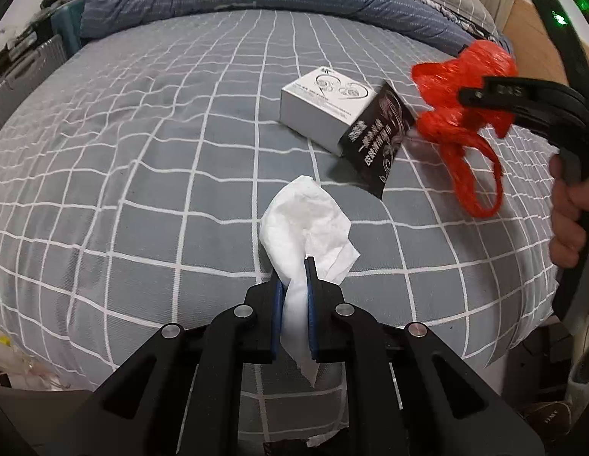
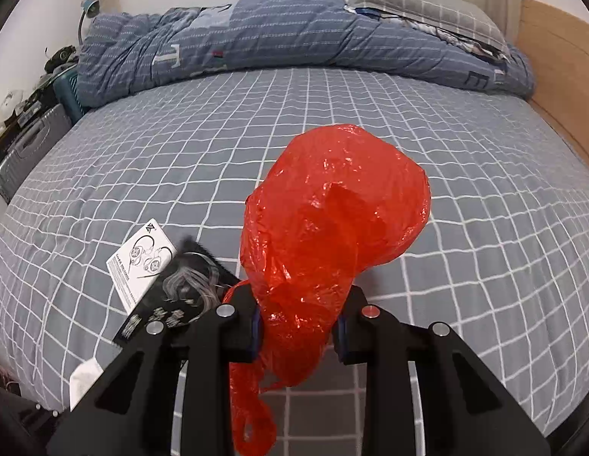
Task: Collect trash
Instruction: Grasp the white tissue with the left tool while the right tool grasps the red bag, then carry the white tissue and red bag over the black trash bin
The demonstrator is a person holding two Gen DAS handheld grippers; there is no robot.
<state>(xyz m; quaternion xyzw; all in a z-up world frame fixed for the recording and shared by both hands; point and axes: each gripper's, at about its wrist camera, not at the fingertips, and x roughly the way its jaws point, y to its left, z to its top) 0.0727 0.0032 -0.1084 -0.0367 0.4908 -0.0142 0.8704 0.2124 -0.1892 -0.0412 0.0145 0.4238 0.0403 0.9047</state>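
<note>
Left tool (image 1: pixel 294 288): clenched on white tissue (image 1: pixel 306 224), tissue draped over front of bed (image 1: pixel 142 174) | Right tool (image 2: pixel 300 326): clamped on red plastic bag (image 2: pixel 332 220), bag raised above bed | White box (image 1: pixel 317 110): on bed, black packet (image 1: pixel 382 140) leaning against it, between tissue and bag

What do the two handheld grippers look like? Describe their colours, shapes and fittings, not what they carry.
The left gripper and right gripper look alike: matte black plastic, with angular cut-out arms joined by round silver pins, and two flat fingers lined with blue pads. From the left camera, the right gripper's black handle shows, with a small green light on a strap above it. No sleeves are visible.
</note>
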